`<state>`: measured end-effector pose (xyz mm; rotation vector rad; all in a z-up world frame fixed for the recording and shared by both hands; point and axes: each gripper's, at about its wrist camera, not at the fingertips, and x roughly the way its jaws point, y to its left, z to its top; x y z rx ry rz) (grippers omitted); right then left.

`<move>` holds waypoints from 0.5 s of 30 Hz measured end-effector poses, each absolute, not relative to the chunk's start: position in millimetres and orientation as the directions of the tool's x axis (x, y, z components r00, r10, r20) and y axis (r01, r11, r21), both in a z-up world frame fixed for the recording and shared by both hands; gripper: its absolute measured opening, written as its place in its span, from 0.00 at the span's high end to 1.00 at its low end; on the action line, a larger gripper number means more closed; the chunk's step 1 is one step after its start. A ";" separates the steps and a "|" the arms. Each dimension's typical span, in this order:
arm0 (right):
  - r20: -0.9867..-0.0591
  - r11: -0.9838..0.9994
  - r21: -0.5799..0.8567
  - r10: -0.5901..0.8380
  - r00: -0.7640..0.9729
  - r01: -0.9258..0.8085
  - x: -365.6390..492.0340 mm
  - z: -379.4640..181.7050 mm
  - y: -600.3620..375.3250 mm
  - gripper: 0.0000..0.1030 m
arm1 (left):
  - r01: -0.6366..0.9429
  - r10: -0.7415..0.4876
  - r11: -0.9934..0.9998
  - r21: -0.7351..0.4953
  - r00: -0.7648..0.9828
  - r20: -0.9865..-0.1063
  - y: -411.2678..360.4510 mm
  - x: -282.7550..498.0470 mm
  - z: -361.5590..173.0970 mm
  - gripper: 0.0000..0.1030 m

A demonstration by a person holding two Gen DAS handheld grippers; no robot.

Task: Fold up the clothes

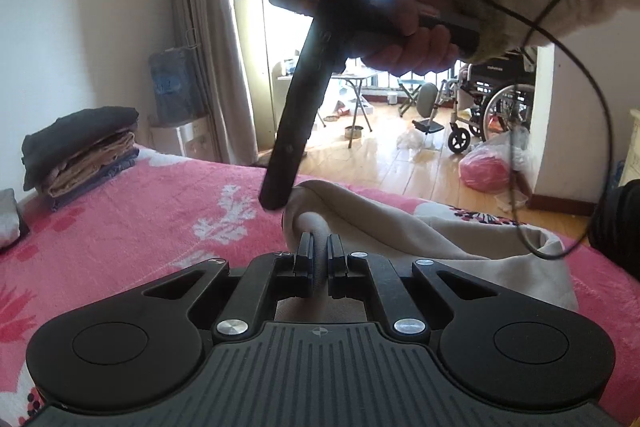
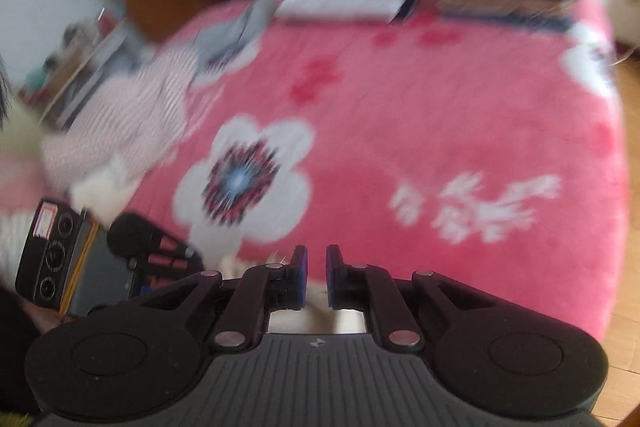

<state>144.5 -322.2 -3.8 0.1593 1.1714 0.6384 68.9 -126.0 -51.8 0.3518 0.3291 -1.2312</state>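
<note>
Left tongs (image 1: 319, 254) pinch a fold of the beige garment (image 1: 400, 227) near the bed (image 1: 160, 203) edge. Right tongs (image 2: 316, 265) narrowly parted; view blurred, grip on pale cloth undetermined.

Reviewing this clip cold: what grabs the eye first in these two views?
The pink floral blanket fills both views. In the left wrist view, the left gripper pinches a fold of beige garment, with the right gripper reaching down in front of the bright window. A stack of folded clothes sits far left on the bed; the right wrist view is motion-blurred.
</note>
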 end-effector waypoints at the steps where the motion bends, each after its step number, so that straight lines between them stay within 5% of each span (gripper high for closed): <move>1: -0.828 0.799 0.449 0.540 0.148 -0.400 154.6 -13.7 -314.1 0.91 | 0.953 -0.855 0.288 0.095 0.300 -0.424 -125.3 66.7 -50.8 0.97; 7: -0.978 0.888 0.164 0.205 0.050 -0.431 196.7 -52.9 -300.5 0.93 | 0.951 -0.857 0.298 0.083 0.305 -0.416 -123.5 69.5 -52.4 0.97; 12: -0.866 0.816 0.402 0.487 0.118 -0.415 190.7 -18.1 -316.9 0.92 | 0.951 -0.855 0.308 0.038 0.294 -0.428 -123.7 75.3 -56.4 0.97; 15: -0.903 0.870 0.360 0.416 0.110 -0.337 177.4 -31.0 -322.9 0.92 | 0.935 -0.842 0.338 -0.108 0.249 -0.478 -125.6 96.0 -62.1 0.96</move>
